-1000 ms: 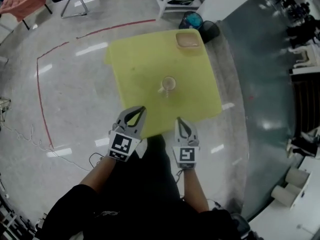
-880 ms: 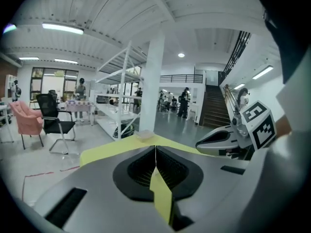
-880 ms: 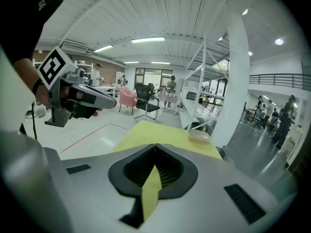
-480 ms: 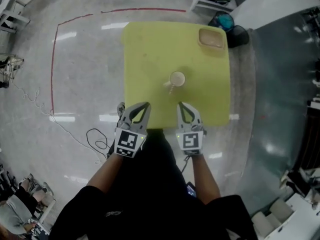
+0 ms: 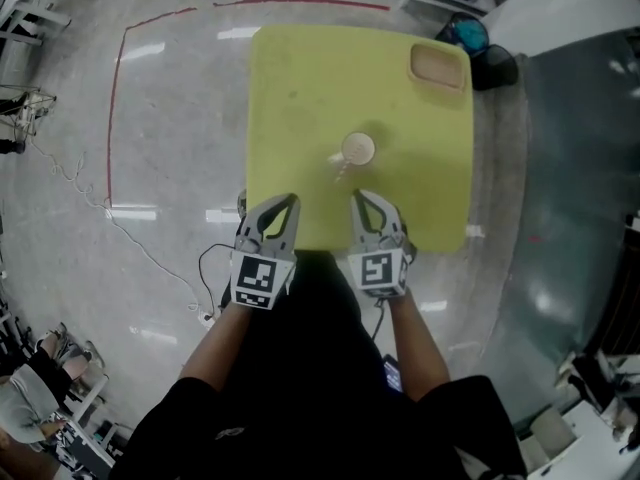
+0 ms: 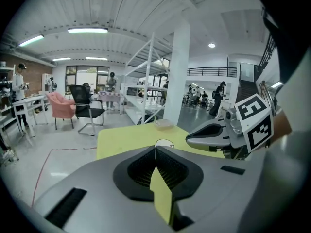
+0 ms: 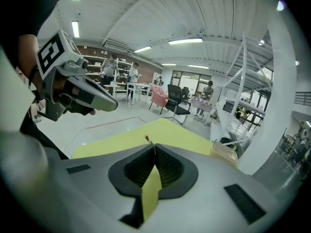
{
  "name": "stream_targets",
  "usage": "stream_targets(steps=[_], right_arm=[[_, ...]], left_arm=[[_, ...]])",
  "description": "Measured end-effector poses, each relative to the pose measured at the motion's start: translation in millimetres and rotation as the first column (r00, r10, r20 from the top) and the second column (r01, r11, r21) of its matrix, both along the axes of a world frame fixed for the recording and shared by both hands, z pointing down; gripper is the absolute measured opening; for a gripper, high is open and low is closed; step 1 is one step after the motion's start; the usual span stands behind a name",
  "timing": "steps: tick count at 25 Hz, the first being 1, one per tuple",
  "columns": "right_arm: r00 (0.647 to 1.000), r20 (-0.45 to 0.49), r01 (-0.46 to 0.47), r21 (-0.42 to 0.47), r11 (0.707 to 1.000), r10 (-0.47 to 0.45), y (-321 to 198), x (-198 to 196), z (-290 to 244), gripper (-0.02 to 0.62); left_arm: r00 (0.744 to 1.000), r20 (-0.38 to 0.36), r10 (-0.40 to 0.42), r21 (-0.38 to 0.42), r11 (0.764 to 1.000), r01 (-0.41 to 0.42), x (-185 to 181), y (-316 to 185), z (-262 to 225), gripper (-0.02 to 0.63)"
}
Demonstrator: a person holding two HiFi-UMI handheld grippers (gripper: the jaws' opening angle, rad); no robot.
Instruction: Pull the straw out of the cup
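Observation:
A pale paper cup stands near the middle of the yellow table. Its straw leans out toward the near left. Both grippers hover over the table's near edge, short of the cup. My left gripper is shut with nothing in it and sits left of the cup. The right gripper is also shut and empty, almost straight in front of the cup. In the left gripper view the cup's rim peeks just above the shut jaws, with the right gripper beside it. The right gripper view hides the cup behind its jaws.
A shallow beige tray lies at the table's far right corner. A dark bag sits on the floor beyond it. Red tape marks the floor on the left, near loose cables. A white rack, a pillar and chairs stand farther off.
Both grippers have sunk and moved forward, from just off the table's near edge to over it, closer to the cup. Both stay shut. The head view has shifted too.

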State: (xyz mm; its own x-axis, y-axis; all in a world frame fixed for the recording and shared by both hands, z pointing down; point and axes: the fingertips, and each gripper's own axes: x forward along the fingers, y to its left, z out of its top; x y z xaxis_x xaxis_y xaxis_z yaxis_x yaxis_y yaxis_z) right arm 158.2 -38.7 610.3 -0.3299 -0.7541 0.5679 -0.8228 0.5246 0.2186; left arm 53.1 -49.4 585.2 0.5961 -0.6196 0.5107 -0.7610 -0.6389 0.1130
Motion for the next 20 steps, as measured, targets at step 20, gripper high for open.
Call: stream_targets(steps=[20], right_arm=[[0.998, -0.044, -0.038, -0.025, 0.999, 0.037, -14, 0, 42, 0.018]], left_arm=[[1.0, 0.018, -0.026, -0.038, 0.999, 0.026, -20, 4, 18, 0.046]])
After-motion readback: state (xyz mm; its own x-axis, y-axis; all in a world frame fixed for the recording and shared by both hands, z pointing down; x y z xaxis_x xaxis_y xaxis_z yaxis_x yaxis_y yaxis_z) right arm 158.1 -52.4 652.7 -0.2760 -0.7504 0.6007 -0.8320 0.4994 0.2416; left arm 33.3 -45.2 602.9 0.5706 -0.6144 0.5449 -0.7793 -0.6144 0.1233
